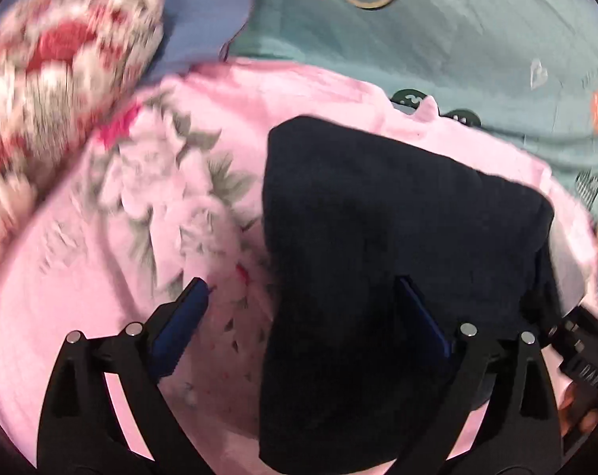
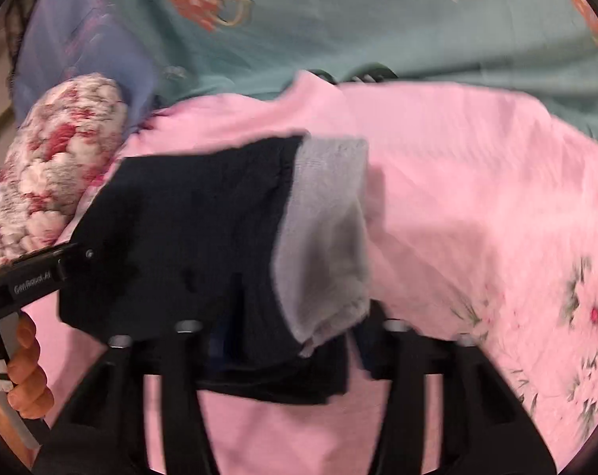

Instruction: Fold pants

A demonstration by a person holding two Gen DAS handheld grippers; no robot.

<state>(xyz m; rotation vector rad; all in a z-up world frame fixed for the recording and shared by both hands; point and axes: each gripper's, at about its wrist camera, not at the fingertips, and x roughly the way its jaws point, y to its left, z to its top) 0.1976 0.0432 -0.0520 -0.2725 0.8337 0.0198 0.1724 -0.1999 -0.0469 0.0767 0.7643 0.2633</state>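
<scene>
Pink floral blanket (image 1: 81, 308) covers a teal bedsheet (image 1: 477, 51); red-white quilt roll (image 1: 49, 79) at blanket's left edge. Dark pants (image 1: 378, 237), grey lining showing in right cam, lie mid-blanket. Left gripper (image 1: 302, 297) spread wide, one finger over pants. Right gripper (image 2: 287, 340) buried under fabric, can't tell if clamped.

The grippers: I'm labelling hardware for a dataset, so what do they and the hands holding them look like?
The left gripper has black angular linkage arms with round silver pivot pins and blue finger pads. The right gripper has the same black frame and silver pins. In the right wrist view the left gripper's body shows white lettering and a bare hand grips its handle; no sleeve or cables visible.
</scene>
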